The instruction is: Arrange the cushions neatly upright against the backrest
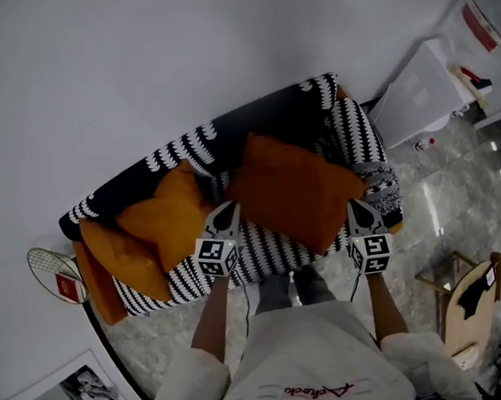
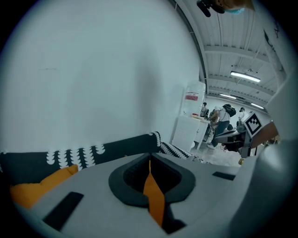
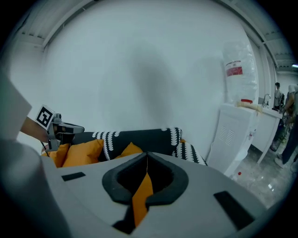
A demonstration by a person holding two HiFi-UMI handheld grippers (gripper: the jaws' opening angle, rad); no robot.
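In the head view, the left claw (image 1: 225,208) is seen closed on the left corner of a large orange fabric cushion (image 1: 293,192). The right claw (image 1: 357,204) is closed on its right corner, so the cushion is spread between the two claws. Beyond the claws, a black sofa with a white scalloped pattern (image 1: 262,117) is set along a white wall (image 1: 180,54). Two smaller orange cushions (image 1: 162,218) are slumped on the seat to the left of the left claw, one partly over the other.

In the left gripper view, the jaws of the left claw (image 2: 150,159) are pressed together at the tips, and a strip of the large cushion's orange fabric (image 2: 154,197) is caught in the slit. The sofa's backrest (image 2: 116,148) is seen ahead of the claw. One smaller cushion (image 2: 39,186) is seen low to its left, and a white cabinet (image 2: 188,132) to its right.

In the right gripper view, the right claw (image 3: 147,156) is likewise shut on a strip of orange fabric (image 3: 139,195). The backrest (image 3: 144,137) is ahead of it, the smaller cushions (image 3: 81,151) are to its left and the cabinet (image 3: 233,135) is to its right.
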